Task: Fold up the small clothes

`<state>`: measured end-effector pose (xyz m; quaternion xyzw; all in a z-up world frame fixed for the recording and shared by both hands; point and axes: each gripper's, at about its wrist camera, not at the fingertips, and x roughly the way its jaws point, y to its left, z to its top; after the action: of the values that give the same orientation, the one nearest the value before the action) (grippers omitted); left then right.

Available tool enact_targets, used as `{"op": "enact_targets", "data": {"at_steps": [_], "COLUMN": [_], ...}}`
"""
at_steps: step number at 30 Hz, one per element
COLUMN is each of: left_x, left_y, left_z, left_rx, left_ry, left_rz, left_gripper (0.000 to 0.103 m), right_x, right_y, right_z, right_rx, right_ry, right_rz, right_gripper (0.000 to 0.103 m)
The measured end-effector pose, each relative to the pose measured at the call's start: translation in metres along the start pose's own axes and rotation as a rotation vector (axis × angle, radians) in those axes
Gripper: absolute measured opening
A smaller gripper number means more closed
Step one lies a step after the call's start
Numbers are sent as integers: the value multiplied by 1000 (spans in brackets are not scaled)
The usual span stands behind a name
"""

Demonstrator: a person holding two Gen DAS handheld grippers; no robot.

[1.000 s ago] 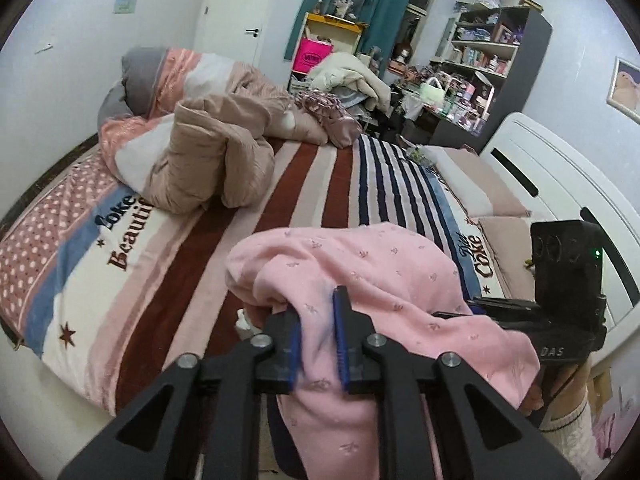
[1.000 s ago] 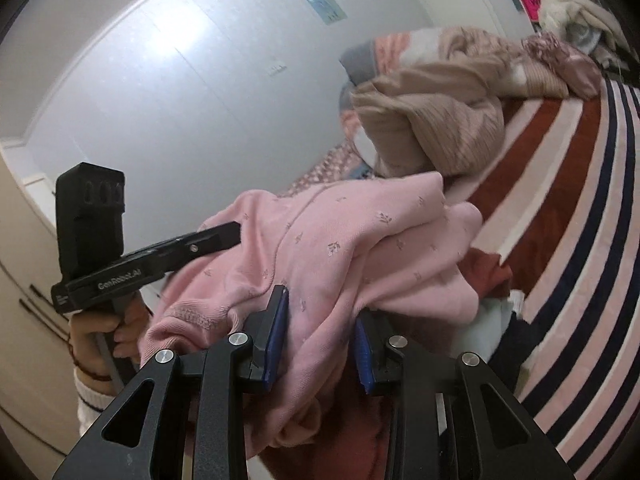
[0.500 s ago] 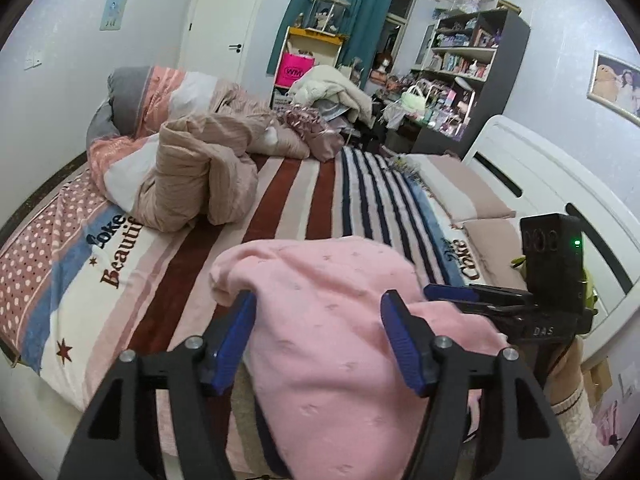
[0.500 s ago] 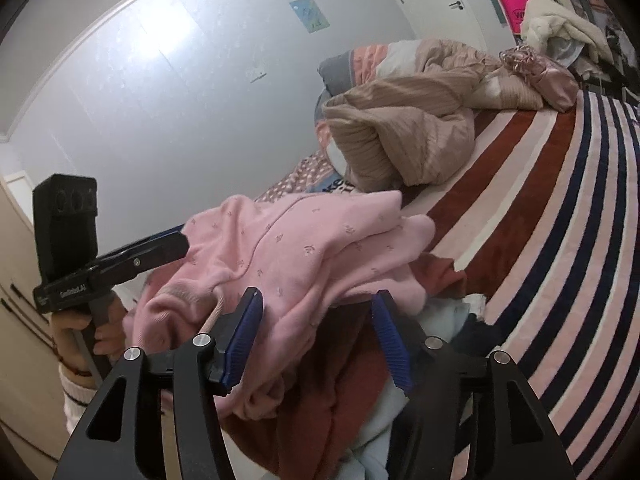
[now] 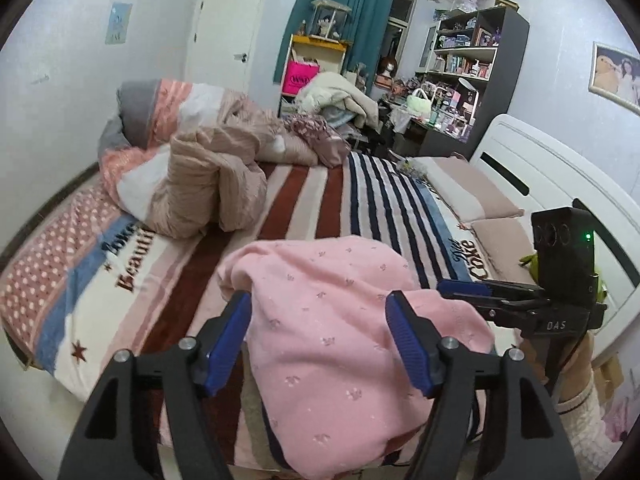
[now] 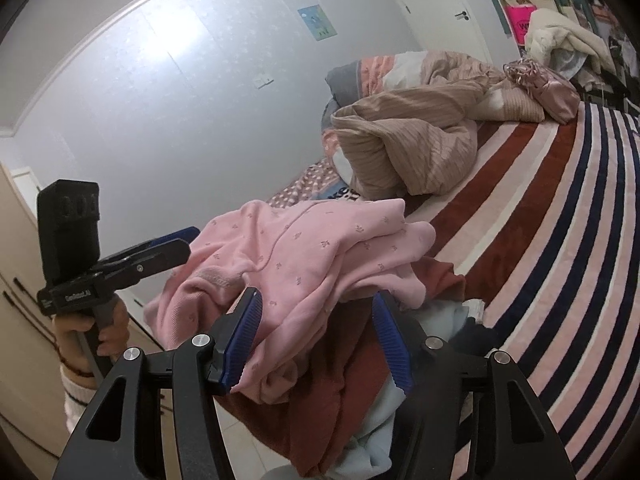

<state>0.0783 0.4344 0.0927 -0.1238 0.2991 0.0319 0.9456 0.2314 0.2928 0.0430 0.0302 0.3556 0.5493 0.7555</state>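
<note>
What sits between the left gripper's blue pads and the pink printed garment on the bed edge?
Nothing visible. The pink printed garment lies directly between the opening jaws of the left gripper, pads not pressing it.

1. Your room is evenly lit by cool indoor light, with no hard shadows on the striped bedspread (image 5: 320, 200)
2. In the right wrist view, a broad soft glare washes out the pale wall (image 6: 160, 40)
3. Both fisheye views bend straight lines strongly near the edges, and the corners go black
4. The far shelves (image 5: 468, 52) look slightly soft; the pink garment (image 5: 332, 320) up close is sharp
</note>
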Motion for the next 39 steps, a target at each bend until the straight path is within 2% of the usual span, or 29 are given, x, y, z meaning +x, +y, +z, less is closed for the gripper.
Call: {"op": "enact_targets", "data": {"at_steps": [2, 9, 15, 21, 25, 26, 27, 28, 31, 33, 36, 39], "left_x": [-8, -31, -34, -16, -2, 2, 5, 8, 18, 23, 31, 36], "left_y": [-8, -63, -129, -205, -256, -269, -278, -288, -314, -325, -341, -352], "left_z": [-1, -24, -65, -120, -154, -162, -167, -173, -188, -195, -202, -207], "left_rx": [7, 78, 133, 173, 193, 198, 204, 211, 218, 212, 206, 213], "left_ry": [-29, -103, -206, -321, -406, -429, -441, -456, -482, -492, -485, -478], "left_rz": [35, 79, 90, 101, 116, 117, 118, 122, 136, 118, 70, 58], "left_gripper": [68, 72, 76, 84, 89, 94, 98, 98, 99, 100, 101, 101], "right_x": [-7, -54, -111, -185, -225, -234, -244, -250, -272, -286, -300, -309], "right_y": [0, -6, -13, -28, -33, -33, -33, -34, -33, -33, -32, -31], "right_z": [-5, -42, -94, -174, -221, -232, -244, -252, -275, -289, -302, -310], "right_rx": [-2, -19, -67, -118, -153, -164, -175, -185, -205, -207, -205, -209], "right_ry": [-9, -52, -102, -173, -223, -237, -257, -272, -337, -383, -415, -438], "right_rz": [0, -31, -123, -313, -433, -467, -509, -534, -618, -670, -728, -775], "right_gripper": [54, 58, 61, 66, 73, 75, 82, 90, 102, 103, 103, 103]}}
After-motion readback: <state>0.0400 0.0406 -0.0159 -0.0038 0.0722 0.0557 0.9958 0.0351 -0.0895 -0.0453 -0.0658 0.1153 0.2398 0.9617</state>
